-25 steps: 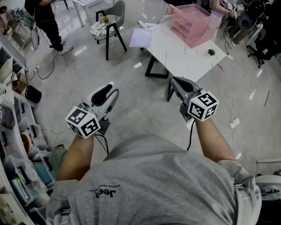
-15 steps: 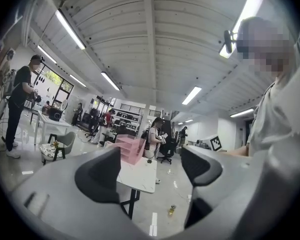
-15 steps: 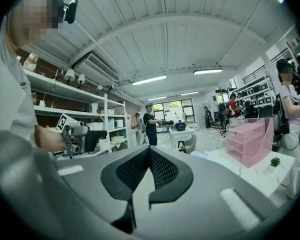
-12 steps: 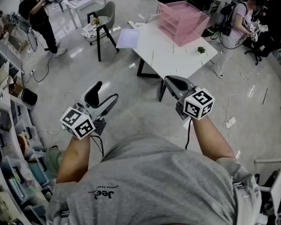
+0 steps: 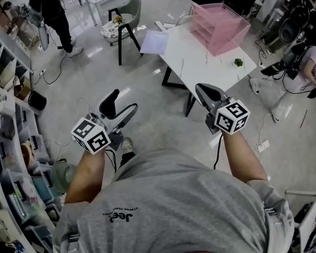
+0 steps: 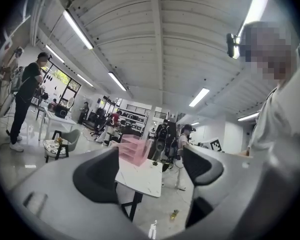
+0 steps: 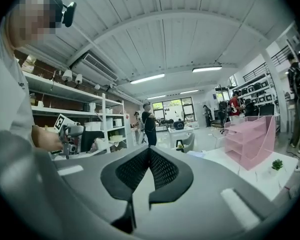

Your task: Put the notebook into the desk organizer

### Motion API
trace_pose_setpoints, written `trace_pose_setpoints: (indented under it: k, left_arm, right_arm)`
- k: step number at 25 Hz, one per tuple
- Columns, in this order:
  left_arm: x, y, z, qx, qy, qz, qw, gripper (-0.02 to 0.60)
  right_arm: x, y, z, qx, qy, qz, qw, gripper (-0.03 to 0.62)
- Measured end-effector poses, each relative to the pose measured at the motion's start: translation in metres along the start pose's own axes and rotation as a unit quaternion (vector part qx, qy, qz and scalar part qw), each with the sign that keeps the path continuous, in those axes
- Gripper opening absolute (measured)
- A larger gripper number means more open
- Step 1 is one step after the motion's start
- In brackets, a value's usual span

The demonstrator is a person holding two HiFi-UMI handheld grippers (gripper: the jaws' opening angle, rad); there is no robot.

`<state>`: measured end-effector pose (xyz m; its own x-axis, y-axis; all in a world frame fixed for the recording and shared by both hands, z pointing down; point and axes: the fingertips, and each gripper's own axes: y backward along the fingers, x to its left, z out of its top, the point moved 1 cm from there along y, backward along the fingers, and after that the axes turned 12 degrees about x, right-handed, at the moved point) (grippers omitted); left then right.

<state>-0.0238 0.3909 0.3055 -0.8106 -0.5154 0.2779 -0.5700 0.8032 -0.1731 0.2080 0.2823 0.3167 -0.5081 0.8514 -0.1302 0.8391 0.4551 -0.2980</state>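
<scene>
1. Two grippers are up and both are empty. My left gripper has its jaws spread with nothing between them. My right gripper has its jaws clenched pad to pad on nothing.
2. The notebook, my guess for the pale flat thing, lies well ahead of both jaws. It overhangs the far-left corner of the bench. The pink desk organizer sits on the same bench, well ahead and to the right of the notebook.
3. Risks:
   - The overhang means a clumsy nudge from my jaws could drop the notebook to the floor.
   - The right jaws are clenched and can't pinch until released.
   - The organizer looks light, so a one-sided shove could slide it.
4. Compared with a second ago, the left jaws have just been opening from nearly clenched. The right jaws are unchanged.
</scene>
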Motion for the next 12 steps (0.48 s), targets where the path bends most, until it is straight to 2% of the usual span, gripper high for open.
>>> trace_pose_setpoints:
  k: [5, 9, 12]
  left_arm:
    - [0.077, -0.004, 0.010, -0.003, 0.009, -0.016, 0.9998, 0.433]
    - [0.164, -0.014, 0.031, -0.008, 0.004, -0.045, 0.9990, 0.433]
    - [0.231, -0.020, 0.056, 0.010, 0.004, -0.064, 0.9979, 0.433]
  right_arm:
    - [-0.009, -0.068, 0.014, 0.010, 0.004, -0.018, 1.000, 0.003]
    - [-0.019, -0.144, 0.037, 0.007, 0.005, -0.046, 0.999, 0.003]
    - [-0.026, -0.203, 0.059, 0.006, -0.010, -0.069, 0.998, 0.003]
